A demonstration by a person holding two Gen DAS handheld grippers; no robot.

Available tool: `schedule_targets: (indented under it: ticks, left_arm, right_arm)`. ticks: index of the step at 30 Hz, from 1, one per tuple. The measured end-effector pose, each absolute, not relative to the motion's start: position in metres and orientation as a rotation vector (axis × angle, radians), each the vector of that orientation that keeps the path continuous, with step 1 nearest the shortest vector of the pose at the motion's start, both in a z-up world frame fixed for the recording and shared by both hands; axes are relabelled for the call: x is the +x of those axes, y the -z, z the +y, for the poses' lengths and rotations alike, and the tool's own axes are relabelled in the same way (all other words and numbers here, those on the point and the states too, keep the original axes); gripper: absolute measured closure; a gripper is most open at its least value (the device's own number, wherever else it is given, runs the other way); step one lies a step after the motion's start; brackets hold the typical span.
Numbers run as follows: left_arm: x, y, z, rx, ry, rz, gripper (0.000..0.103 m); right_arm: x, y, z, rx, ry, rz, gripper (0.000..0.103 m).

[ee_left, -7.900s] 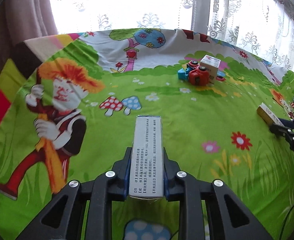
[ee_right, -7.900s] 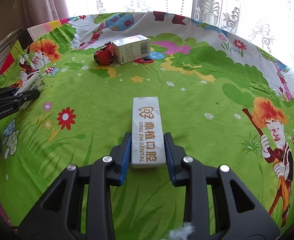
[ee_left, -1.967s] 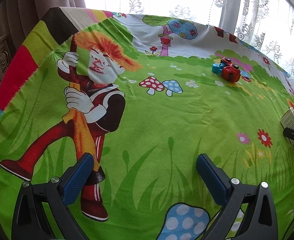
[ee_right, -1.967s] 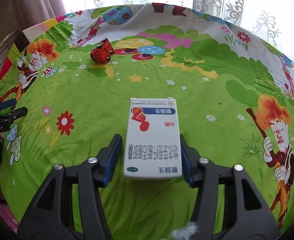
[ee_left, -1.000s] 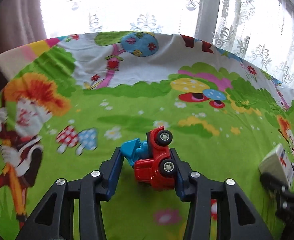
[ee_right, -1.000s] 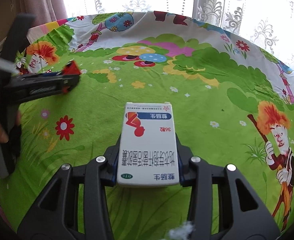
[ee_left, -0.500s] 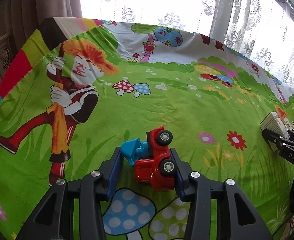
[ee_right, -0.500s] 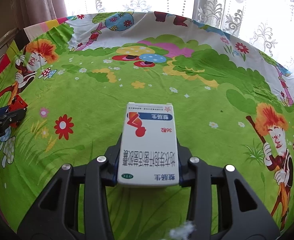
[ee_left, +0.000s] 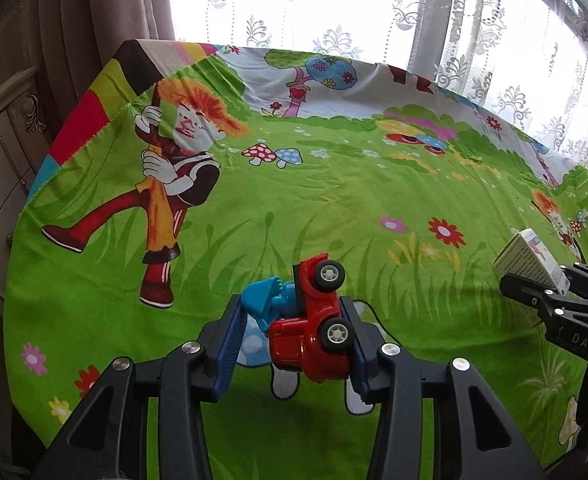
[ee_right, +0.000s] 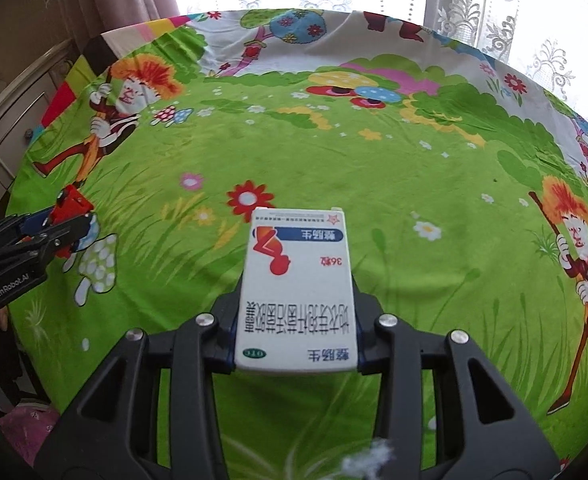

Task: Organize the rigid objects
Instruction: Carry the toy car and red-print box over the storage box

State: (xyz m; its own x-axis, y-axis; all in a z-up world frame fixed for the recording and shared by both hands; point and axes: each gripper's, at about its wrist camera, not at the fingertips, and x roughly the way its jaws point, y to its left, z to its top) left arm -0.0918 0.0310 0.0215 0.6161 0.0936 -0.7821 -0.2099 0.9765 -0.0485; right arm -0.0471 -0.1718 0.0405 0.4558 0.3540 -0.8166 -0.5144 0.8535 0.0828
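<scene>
Left tongs clamped on red plastic toy truck with blue scoop, right tongs gripping white cardboard medicine box, long axis pointing ahead, both aloft over green cartoon-print cloth on worktop, box right of truck.

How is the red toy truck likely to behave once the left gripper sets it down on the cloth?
The toy truck looks like hard plastic, so probably stiff and light. It lies on its side in the left gripper, wheels facing up; released so, it would likely rest. On its wheels it could roll, though the soft cloth may slow it.
</scene>
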Motion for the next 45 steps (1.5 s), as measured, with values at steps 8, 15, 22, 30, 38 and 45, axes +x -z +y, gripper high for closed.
schedule_targets:
  ticks: [8,15,22,30,38,45]
  left_arm:
    - [-0.121,-0.025,0.0,-0.085,-0.068,0.888,0.057]
    - [-0.146,-0.031,-0.029,-0.032,0.038,0.88,0.057]
    - [-0.168,-0.043,-0.055,0.039,0.131,0.868,0.057]
    - [-0.179,-0.052,-0.102,0.162,0.258,0.862,0.057]
    - [-0.188,-0.055,-0.187,0.337,0.469,0.872,0.057]
    - [-0.196,-0.059,-0.263,0.448,0.649,0.891,0.057]
  right_arm:
    - [-0.101,-0.054,-0.166,-0.232,-0.552,0.93,0.059]
    - [-0.146,-0.06,-0.174,-0.264,-0.537,0.925,0.059]
    - [-0.182,-0.069,-0.2,-0.264,-0.508,0.92,0.059]
    - [-0.21,-0.073,-0.257,-0.227,-0.413,0.944,0.059]
    - [-0.244,-0.081,-0.33,-0.163,-0.254,0.953,0.059]
    - [-0.274,-0.084,-0.389,-0.143,-0.086,0.958,0.059]
